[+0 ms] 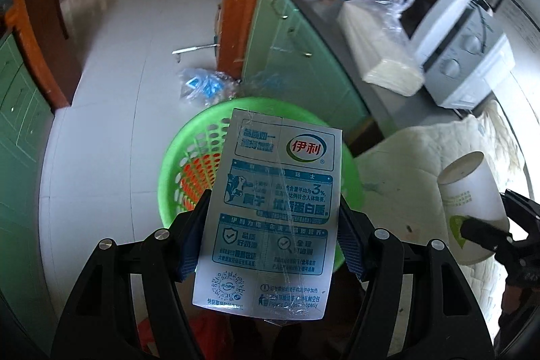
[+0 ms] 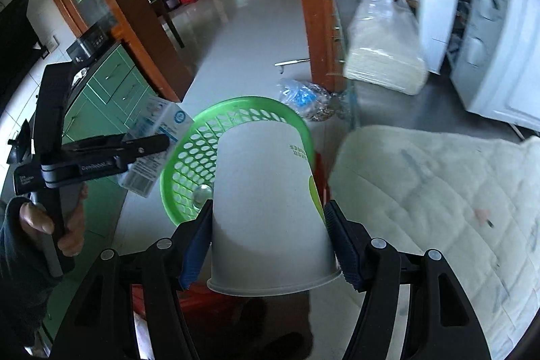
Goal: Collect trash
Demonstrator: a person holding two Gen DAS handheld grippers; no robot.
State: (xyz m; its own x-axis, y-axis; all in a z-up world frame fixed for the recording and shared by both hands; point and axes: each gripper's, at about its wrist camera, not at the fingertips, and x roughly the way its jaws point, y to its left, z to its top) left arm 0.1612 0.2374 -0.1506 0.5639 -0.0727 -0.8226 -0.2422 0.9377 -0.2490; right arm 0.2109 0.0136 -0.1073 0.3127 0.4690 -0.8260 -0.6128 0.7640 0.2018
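The milk carton (image 1: 270, 215) is a flat white box with blue print and a red-green logo, clamped between the left gripper (image 1: 270, 238) jaws above the green basket (image 1: 189, 140); the white paper cup (image 2: 270, 208), base forward, sits gripped in the right gripper (image 2: 270, 245) jaws over the same basket.

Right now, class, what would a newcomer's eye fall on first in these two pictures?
The milk carton fills the middle of the left view, clamped between the left gripper's jaws. A white paper cup, bottom end forward, sits just as large in the right gripper. Behind both is a bright green basket on the pale floor.
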